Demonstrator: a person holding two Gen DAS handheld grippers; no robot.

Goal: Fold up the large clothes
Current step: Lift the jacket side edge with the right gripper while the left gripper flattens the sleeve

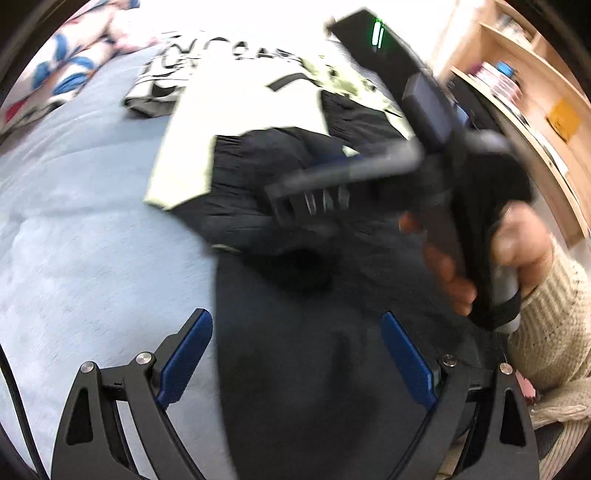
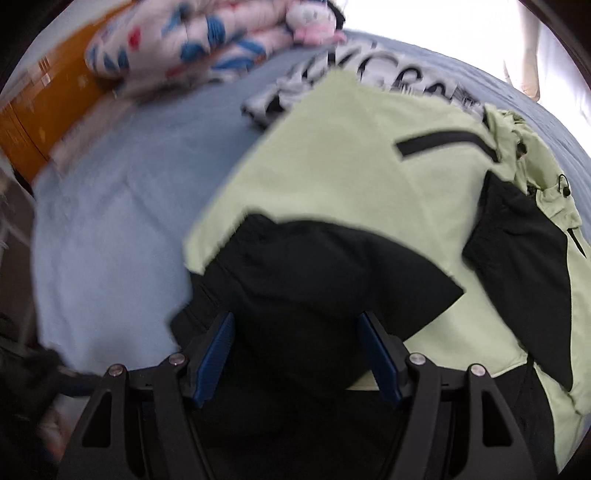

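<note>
A light green and black jacket point(image 2: 343, 184) lies spread on the blue bed; it also shows in the left wrist view point(image 1: 243, 122). My left gripper point(image 1: 297, 332) is open, its blue pads point(image 1: 184, 358) straddling the black lower part of the jacket point(image 1: 314, 369). My right gripper point(image 2: 295, 332) is open too, with black jacket cloth point(image 2: 295, 280) between its pads, not pinched. In the left wrist view the right gripper point(image 1: 306, 199) hangs over the jacket, held by a hand point(image 1: 517, 251).
A grey garment with black lettering point(image 2: 354, 70) lies beyond the jacket. A patterned quilt point(image 2: 192, 44) and a pink plush toy point(image 2: 310, 22) sit at the bed's head. A wooden shelf unit point(image 1: 524, 96) stands to the right. Blue bedsheet point(image 1: 74, 229) stretches left.
</note>
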